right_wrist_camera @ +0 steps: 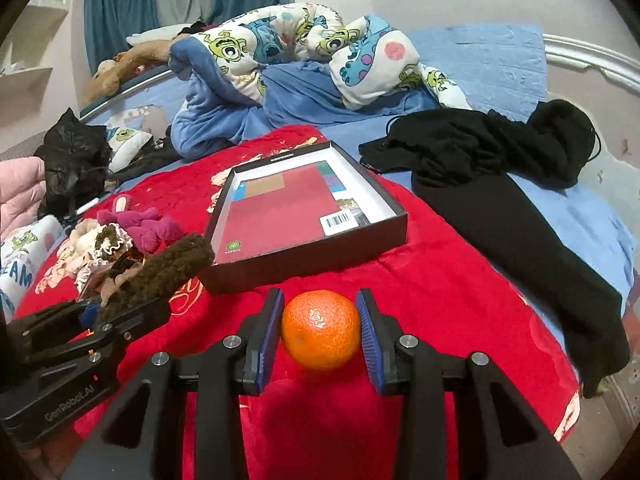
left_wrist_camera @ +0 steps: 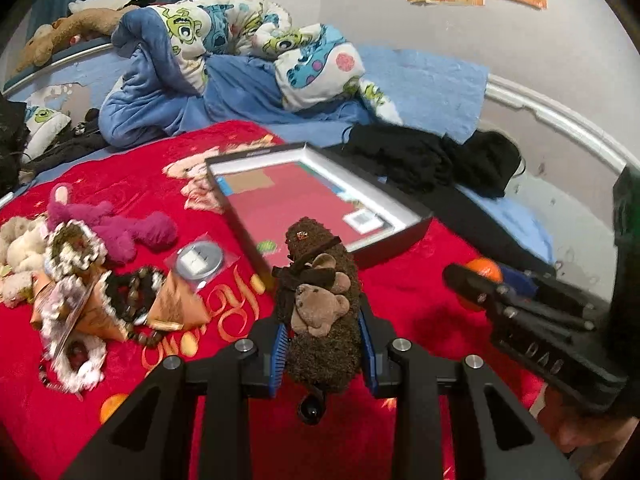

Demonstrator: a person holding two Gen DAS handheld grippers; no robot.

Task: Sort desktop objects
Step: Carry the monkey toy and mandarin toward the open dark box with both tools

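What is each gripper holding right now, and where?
Left gripper: brown fuzzy plush toy, pinched across its lower body. Right gripper: round orange tangerine, fingers at its two sides.

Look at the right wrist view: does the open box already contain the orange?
No, the orange sits between the right hand-held gripper's fingers, in front of the box.

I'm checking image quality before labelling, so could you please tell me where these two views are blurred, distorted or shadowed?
Left wrist view: motion blur smears the box and the trinket pile; the plush in the left gripper stays sharper. Right wrist view: crisp, with the orange casting a shadow on the red blanket. Both: fisheye bending, dark corners.
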